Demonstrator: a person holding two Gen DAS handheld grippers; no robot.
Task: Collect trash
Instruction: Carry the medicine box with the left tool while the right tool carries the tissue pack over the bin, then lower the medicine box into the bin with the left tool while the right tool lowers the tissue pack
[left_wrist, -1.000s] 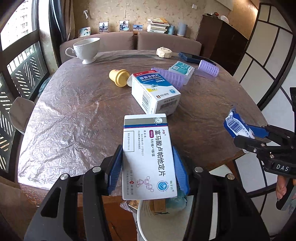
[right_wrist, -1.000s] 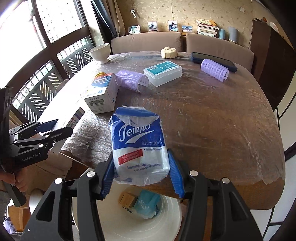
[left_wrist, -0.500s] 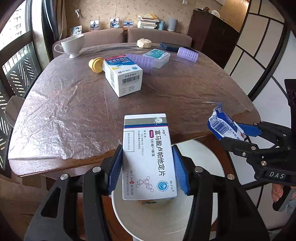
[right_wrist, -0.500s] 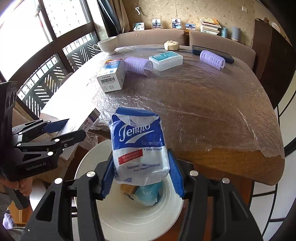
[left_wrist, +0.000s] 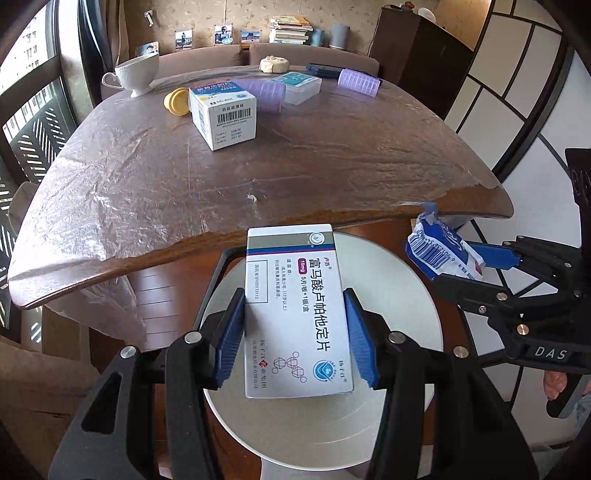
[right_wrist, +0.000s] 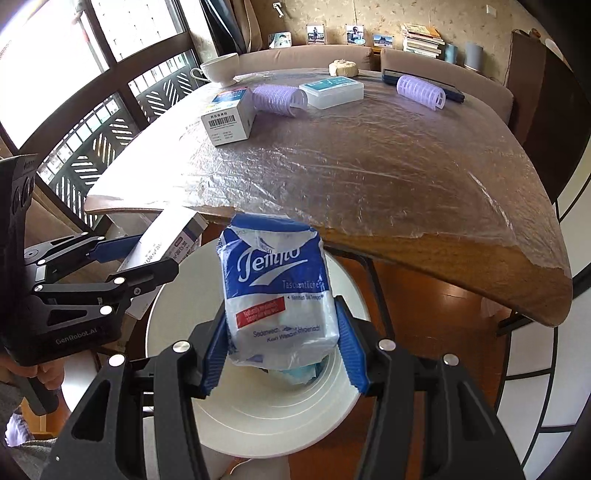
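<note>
My left gripper is shut on a white medicine box with purple and grey bands, held over the open mouth of a white round bin. My right gripper is shut on a blue and white tissue pack, also above the bin. In the left wrist view the right gripper shows at the right with the tissue pack. In the right wrist view the left gripper shows at the left with the box. Some trash lies inside the bin, mostly hidden by the pack.
The plastic-covered wooden table stands beyond the bin, its edge close above it. On it are a white barcoded box, a yellow cap, two purple hair rollers, a clear case, a white cup. A sofa stands behind.
Both grippers have drawn back from the table with their loads and now hang over the bin; the table edge has slid up in both views. Neither grip has altered.
</note>
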